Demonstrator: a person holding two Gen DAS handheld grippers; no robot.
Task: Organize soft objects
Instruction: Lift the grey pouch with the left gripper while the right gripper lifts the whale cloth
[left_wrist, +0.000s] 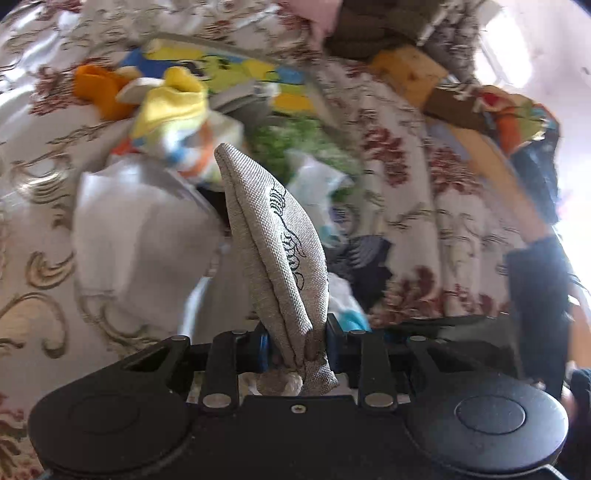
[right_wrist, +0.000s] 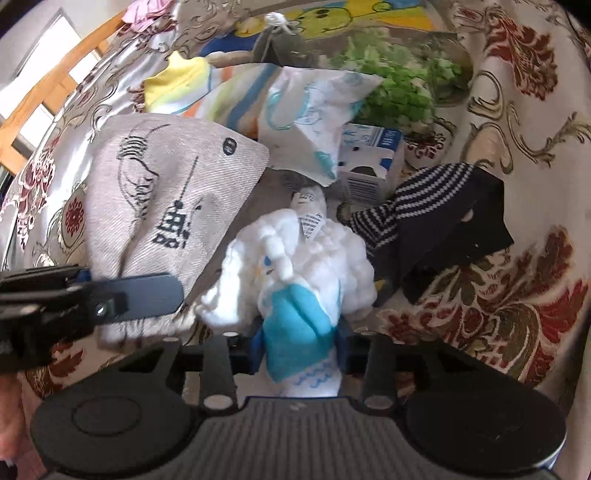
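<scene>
The grey woven pouch (left_wrist: 273, 254) is a flat fabric piece with black line drawings printed on it and a stitched seam along its edge; in the left wrist view it stands up on edge out of the jaws, and in the right wrist view its broad face (right_wrist: 166, 199) spreads out to the left. The white fluffy toy (right_wrist: 295, 258) has a turquoise patch, a printed label near its top and blue wavy marks at its lower end.

The left hand-held gripper (left_wrist: 295, 349) is pinching the lower corner of the grey woven pouch between its 2 blue-padded fingers. The right hand-held gripper (right_wrist: 301, 347) is pinching the white fluffy toy at its turquoise part.

Around them lie other soft things: a yellow cloth (left_wrist: 173, 107), a white cloth (left_wrist: 136, 229), a green fuzzy piece (right_wrist: 399, 92), a dark striped sock (right_wrist: 417, 199), a small white and blue box (right_wrist: 373, 162) and a white printed cloth (right_wrist: 317, 110). All rest on a cream floral cover (right_wrist: 517, 129) with dark red flowers and gold scrolls. A wooden frame (right_wrist: 55, 85) and a bright window show at the upper left of the right wrist view.
</scene>
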